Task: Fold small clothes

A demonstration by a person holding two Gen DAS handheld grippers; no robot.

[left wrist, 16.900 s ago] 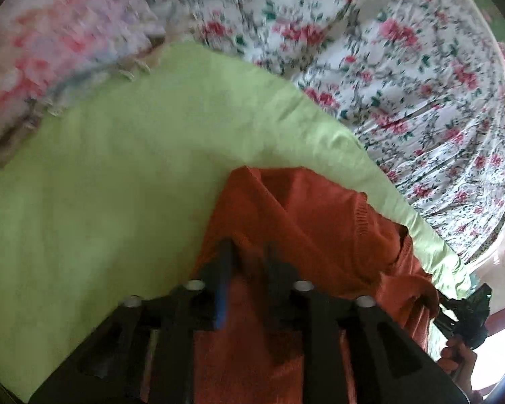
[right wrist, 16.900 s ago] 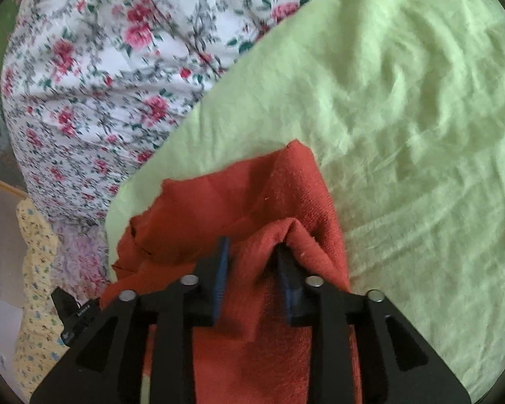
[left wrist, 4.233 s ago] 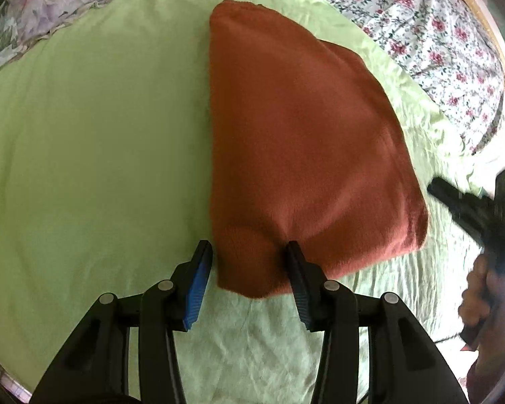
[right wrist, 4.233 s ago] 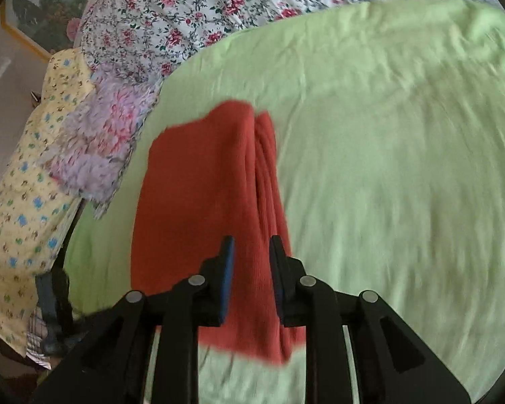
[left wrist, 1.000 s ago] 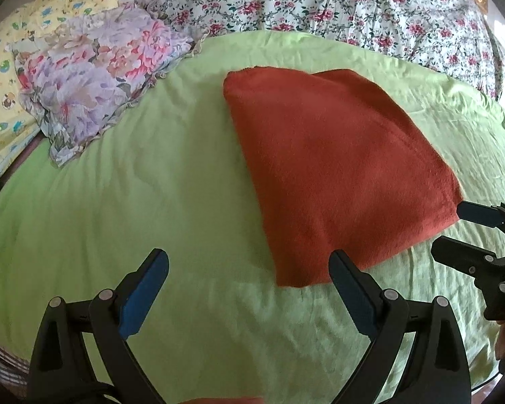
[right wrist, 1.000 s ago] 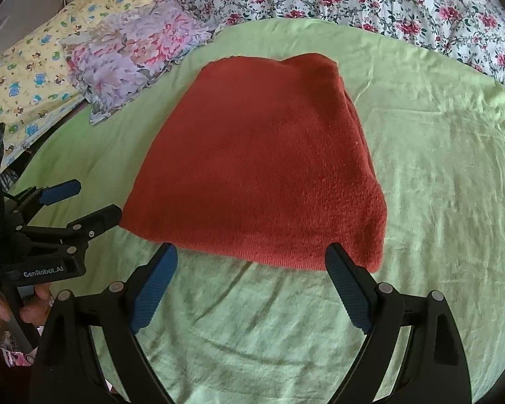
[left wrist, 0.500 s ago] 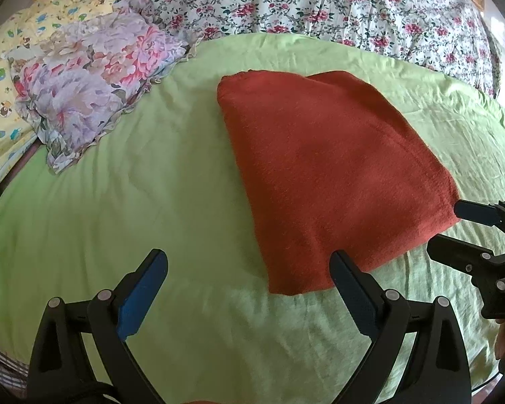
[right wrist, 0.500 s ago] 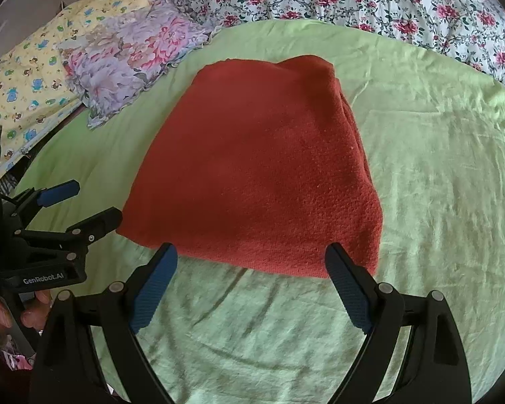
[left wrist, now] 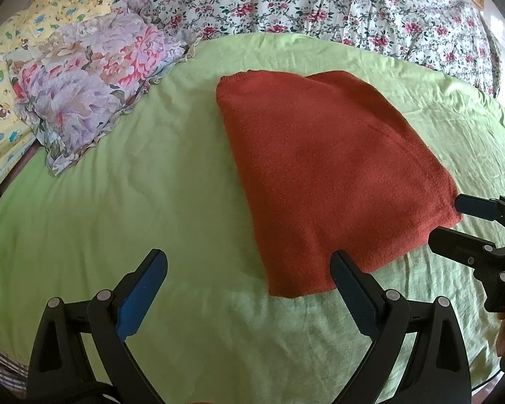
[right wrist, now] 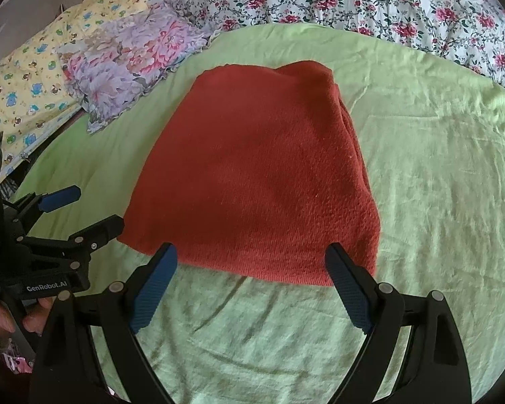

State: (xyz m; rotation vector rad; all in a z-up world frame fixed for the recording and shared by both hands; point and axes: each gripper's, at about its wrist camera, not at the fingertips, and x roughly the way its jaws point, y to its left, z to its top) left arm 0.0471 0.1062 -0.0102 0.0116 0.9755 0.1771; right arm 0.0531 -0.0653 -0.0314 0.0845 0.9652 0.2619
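A rust-red knitted garment [left wrist: 323, 168] [right wrist: 259, 175] lies folded into a flat rectangle on the light green sheet [left wrist: 151, 185] [right wrist: 437, 168]. My left gripper [left wrist: 249, 262] hovers wide open at the garment's near left corner, holding nothing. My right gripper [right wrist: 252, 256] is also wide open, just short of the garment's near edge, its fingers spanning that edge without touching it. Each gripper shows in the other's view: the right gripper [left wrist: 454, 219] at the garment's right corner, the left gripper [right wrist: 84, 208] at its left corner, held by a hand [right wrist: 3, 320].
A purple-pink floral pillow [left wrist: 84, 87] [right wrist: 134, 57] lies at the far left on the sheet. A yellow cartoon-print cover [left wrist: 3, 77] [right wrist: 37, 67] is beyond it. A white quilt with red roses [left wrist: 320, 3] [right wrist: 387, 0] spans the back. Bare green sheet surrounds the garment.
Over the last second both grippers stayed wide open and drifted only slightly; the folded garment has not moved. Earlier, both were shut on the garment while it was folded.
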